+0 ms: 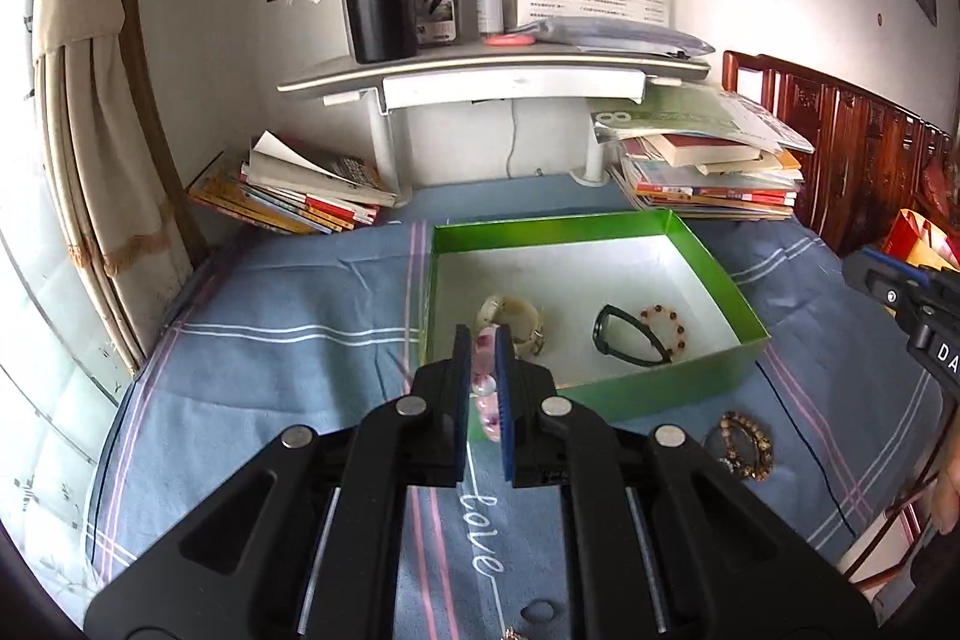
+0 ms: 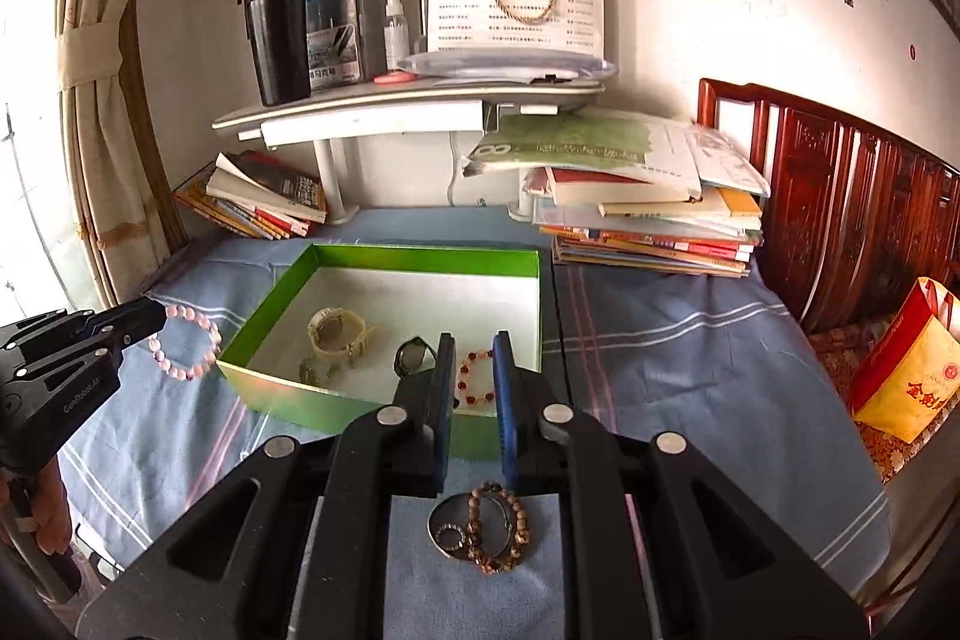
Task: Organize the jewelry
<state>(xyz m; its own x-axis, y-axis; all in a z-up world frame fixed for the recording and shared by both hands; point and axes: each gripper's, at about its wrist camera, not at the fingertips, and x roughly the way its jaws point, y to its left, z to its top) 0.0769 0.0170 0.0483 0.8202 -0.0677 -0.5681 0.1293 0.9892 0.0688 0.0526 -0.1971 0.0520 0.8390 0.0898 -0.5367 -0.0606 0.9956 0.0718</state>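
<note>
Blue striped cloth [image 2: 690,340] covers the counter beneath two pairs of tongs. Nearest the camera, a brown bead bracelet [image 2: 501,526] lies on the cloth with a metal ring, just short of the green box [image 2: 384,253]. Right tongs [image 2: 471,400] stand slightly parted above it, holding nothing. Left tongs [image 1: 485,370] are clamped on a pink bead bracelet [image 2: 186,343], held in the air just beside the box's left wall. Inside the box lie a cream watch [image 2: 336,331], a dark watch [image 2: 411,355] and a red bead bracelet [image 2: 474,376]. Stacked books [image 2: 648,220] and a shelf back the scene.
</note>
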